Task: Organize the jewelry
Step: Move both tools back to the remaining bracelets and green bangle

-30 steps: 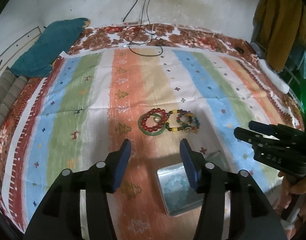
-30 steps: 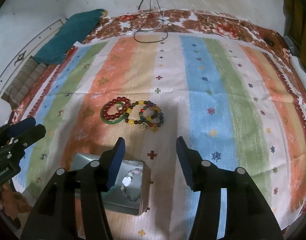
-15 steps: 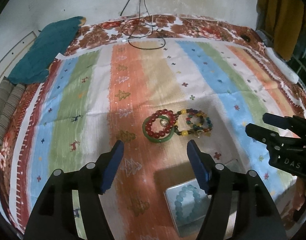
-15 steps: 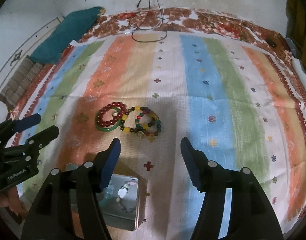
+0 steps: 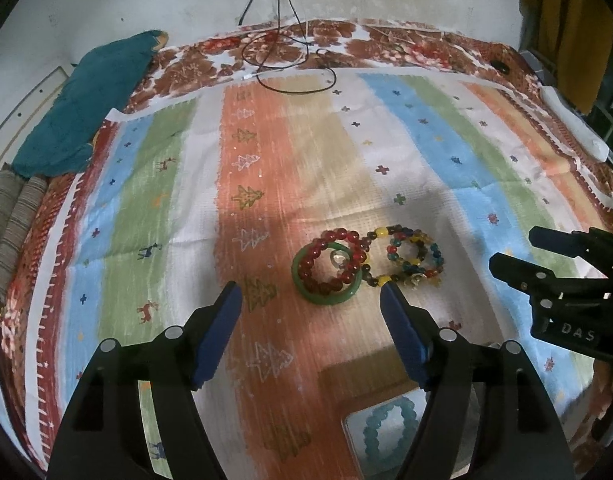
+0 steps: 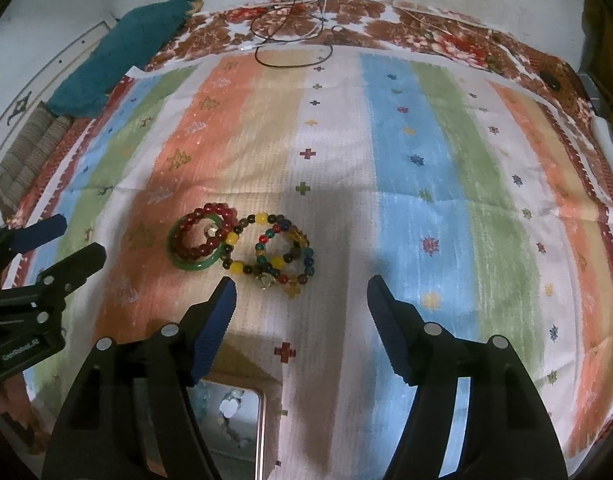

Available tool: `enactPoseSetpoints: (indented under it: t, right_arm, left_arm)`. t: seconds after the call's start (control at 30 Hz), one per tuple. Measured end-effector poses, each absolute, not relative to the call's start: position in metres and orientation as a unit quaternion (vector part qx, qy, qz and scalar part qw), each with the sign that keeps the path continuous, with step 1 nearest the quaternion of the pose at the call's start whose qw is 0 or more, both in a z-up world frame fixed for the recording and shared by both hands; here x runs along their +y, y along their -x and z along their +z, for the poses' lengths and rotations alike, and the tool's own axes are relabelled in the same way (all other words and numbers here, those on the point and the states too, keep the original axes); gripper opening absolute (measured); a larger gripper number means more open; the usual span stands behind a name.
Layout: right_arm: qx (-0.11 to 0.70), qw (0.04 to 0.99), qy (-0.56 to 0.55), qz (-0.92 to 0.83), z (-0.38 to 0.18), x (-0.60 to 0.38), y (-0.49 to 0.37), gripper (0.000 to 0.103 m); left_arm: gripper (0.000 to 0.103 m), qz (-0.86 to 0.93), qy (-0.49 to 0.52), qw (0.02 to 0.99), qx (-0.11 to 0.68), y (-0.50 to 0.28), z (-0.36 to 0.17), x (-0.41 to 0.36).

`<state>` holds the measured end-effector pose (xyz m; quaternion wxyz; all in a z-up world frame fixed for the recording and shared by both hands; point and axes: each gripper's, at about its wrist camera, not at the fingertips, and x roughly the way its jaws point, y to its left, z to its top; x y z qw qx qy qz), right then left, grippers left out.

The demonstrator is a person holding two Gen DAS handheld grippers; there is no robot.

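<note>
A green bangle [image 5: 310,290] [image 6: 192,265] lies on the striped cloth with a red bead bracelet [image 5: 356,252] [image 6: 206,246] on it. To its right lie multicoloured bead bracelets [image 5: 410,256] [image 6: 282,252]. A metal tin [image 5: 474,420] [image 6: 242,432] near the front edge holds a pale blue bead bracelet [image 5: 388,426]. My left gripper [image 5: 310,300] is open and empty, just short of the bangle. My right gripper [image 6: 300,294] is open and empty, just short of the multicoloured bracelets. Each gripper shows in the other's view, the right [image 5: 518,254] and the left [image 6: 74,240].
The striped cloth [image 5: 266,160] covers a bed against a white wall. A teal pillow [image 5: 86,100] lies at the back left. Black cables [image 5: 290,60] lie at the back middle. A mustard garment [image 5: 570,28] hangs at the right.
Both grippers have moved forward towards the bracelets and the tin has slid down to the bottom of both views. Both stay open and empty.
</note>
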<state>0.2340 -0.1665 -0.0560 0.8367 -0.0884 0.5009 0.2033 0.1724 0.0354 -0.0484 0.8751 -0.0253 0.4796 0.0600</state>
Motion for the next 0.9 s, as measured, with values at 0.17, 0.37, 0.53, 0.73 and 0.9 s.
enactPoseSetpoints:
  t: [0.17, 0.37, 0.53, 0.73, 0.9]
  right_arm:
    - [0.514, 0.829, 0.083, 0.203, -0.065, -0.165, -0.246, 0.072]
    - [0.529, 0.822, 0.081, 0.196, -0.080, -0.165, -0.261, 0.072]
    - [0.533, 0.818, 0.091, 0.197, -0.087, -0.161, -0.266, 0.072]
    - [0.539, 0.811, 0.095, 0.207, -0.091, -0.153, -0.272, 0.072]
    - [0.542, 0.807, 0.105, 0.209, -0.097, -0.147, -0.277, 0.072]
  left_arm:
    - [0.071, 0.062, 0.022, 0.869, 0.490, -0.185, -0.061, 0.039]
    - [0.072, 0.066, 0.017, 0.868, 0.492, -0.198, -0.067, 0.040]
    - [0.072, 0.065, 0.009, 0.861, 0.504, -0.209, -0.079, 0.043]
    - [0.072, 0.062, 0.008, 0.858, 0.510, -0.219, -0.086, 0.046]
    - [0.072, 0.061, 0.010, 0.851, 0.522, -0.229, -0.098, 0.048]
